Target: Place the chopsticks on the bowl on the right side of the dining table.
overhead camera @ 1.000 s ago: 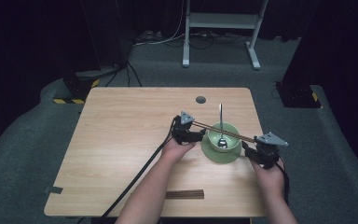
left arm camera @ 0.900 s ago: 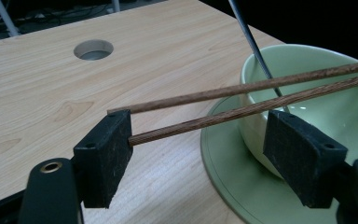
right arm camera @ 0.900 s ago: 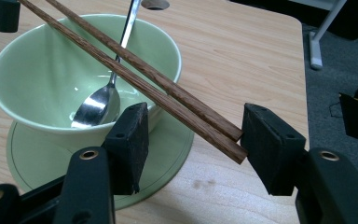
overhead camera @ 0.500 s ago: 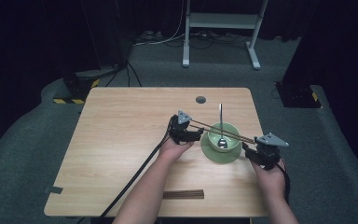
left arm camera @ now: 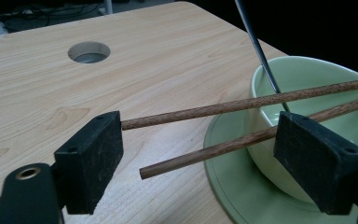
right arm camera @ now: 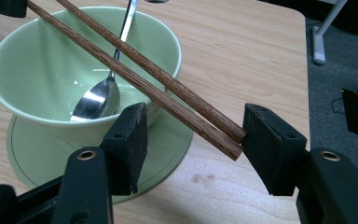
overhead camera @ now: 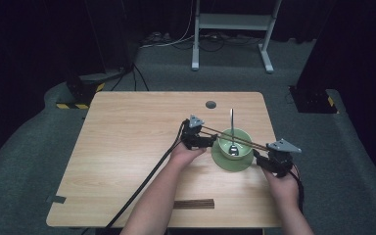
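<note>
A pale green bowl (overhead camera: 223,147) stands on a matching saucer (overhead camera: 232,165) at the table's right middle, with a metal spoon (overhead camera: 232,122) leaning inside it. Two brown wooden chopsticks (overhead camera: 215,132) lie across the bowl's rim. My left gripper (overhead camera: 206,140) is at their left ends. Its jaws have just been opening and stand wide, with both chopsticks (left arm camera: 214,108) passing loose between the pads. My right gripper (overhead camera: 263,155) is open at the other ends, and the chopstick tips (right arm camera: 223,135) rest against its right pad.
A second pair of dark chopsticks (overhead camera: 193,203) lies near the table's front edge. A round cable hole (overhead camera: 210,104) sits behind the bowl. The left gripper's black cable (overhead camera: 147,181) trails toward the front. A white stand (overhead camera: 235,29) is on the floor beyond.
</note>
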Available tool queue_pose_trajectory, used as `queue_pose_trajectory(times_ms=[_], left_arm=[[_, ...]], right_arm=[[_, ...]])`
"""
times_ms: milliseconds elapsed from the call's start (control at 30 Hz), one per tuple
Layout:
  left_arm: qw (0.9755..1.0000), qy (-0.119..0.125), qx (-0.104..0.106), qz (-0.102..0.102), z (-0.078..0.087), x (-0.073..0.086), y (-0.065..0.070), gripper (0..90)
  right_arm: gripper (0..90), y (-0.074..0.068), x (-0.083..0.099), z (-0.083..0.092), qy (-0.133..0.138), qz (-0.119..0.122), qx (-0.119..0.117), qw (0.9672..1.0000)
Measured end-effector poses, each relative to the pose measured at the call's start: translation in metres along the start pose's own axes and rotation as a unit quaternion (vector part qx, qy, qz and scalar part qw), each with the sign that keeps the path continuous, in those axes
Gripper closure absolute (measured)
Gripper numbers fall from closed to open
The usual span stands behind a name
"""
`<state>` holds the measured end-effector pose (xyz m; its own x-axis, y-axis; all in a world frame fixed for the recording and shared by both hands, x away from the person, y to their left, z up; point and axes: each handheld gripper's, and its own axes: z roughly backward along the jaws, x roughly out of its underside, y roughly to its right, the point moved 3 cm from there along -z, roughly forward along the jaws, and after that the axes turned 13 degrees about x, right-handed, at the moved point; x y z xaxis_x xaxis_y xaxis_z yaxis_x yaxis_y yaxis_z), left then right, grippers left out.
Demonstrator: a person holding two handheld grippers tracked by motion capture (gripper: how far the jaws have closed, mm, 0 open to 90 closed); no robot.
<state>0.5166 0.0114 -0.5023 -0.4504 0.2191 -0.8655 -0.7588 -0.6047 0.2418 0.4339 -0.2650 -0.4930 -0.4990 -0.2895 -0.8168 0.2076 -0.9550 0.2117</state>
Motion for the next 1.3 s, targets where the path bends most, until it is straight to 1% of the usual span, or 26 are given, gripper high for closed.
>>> queue_pose_trajectory(times_ms=[67, 167, 233, 300, 467, 633, 733, 767, 867, 967, 1033, 1100, 1233, 1300], left_arm=[[1.0, -0.004, 0.0, -0.002, 0.002, 0.0, 0.002, 17.3], [0.9999, -0.008, -0.007, -0.011, 0.006, 0.001, 0.004, 17.4], [0.9999, -0.004, -0.006, -0.009, 0.01, 0.003, 0.004, 18.0], [0.9999, -0.002, -0.006, -0.011, 0.015, 0.006, 0.006, 18.8], [0.9997, -0.006, -0.005, -0.024, 0.026, 0.016, 0.011, 20.9], [0.9997, -0.006, 0.004, -0.022, 0.03, 0.022, 0.017, 23.9], [0.9997, -0.007, 0.005, -0.025, 0.03, 0.025, 0.02, 24.7], [0.9996, -0.008, 0.004, -0.027, 0.03, 0.026, 0.021, 25.9], [0.9998, 0.0, 0.002, -0.02, 0.034, 0.029, 0.022, 29.3], [0.9997, -0.002, -0.008, -0.023, 0.036, 0.029, 0.022, 30.0], [0.9997, 0.001, -0.017, -0.02, 0.037, 0.027, 0.02, 30.3], [0.9996, 0.005, -0.022, -0.018, 0.038, 0.026, 0.02, 30.4], [0.9993, 0.005, -0.03, -0.02, 0.04, 0.025, 0.02, 31.1], [0.9993, 0.002, -0.032, -0.019, 0.04, 0.025, 0.019, 31.5]], right_arm=[[41.6, 0.001, 0.0, 0.0, 0.0, -0.001, -0.002, 1.0], [41.4, 0.0, 0.001, -0.001, 0.0, 0.0, -0.003, 1.0], [41.4, -0.001, 0.0, -0.001, 0.002, 0.004, -0.004, 1.0], [41.3, -0.003, 0.0, 0.0, 0.002, 0.006, -0.005, 1.0], [41.2, -0.005, 0.002, 0.002, 0.004, 0.016, -0.008, 0.9998], [41.4, -0.006, 0.005, 0.005, 0.0, 0.019, -0.009, 0.9998], [41.4, -0.005, 0.007, 0.005, -0.002, 0.02, -0.006, 0.9998], [41.5, -0.005, 0.007, 0.005, -0.002, 0.017, -0.006, 0.9998], [41.5, -0.003, 0.006, 0.005, -0.002, 0.017, -0.005, 0.9998], [41.7, -0.003, 0.005, 0.006, -0.001, 0.016, -0.003, 0.9999], [42.1, -0.002, 0.004, 0.006, 0.002, 0.015, -0.002, 0.9999], [42.2, -0.002, 0.004, 0.006, 0.0, 0.019, 0.003, 0.9998], [42.8, 0.0, 0.004, 0.006, -0.002, 0.013, 0.01, 0.9999], [43.1, 0.003, 0.003, 0.005, -0.004, 0.008, 0.017, 0.9998]])
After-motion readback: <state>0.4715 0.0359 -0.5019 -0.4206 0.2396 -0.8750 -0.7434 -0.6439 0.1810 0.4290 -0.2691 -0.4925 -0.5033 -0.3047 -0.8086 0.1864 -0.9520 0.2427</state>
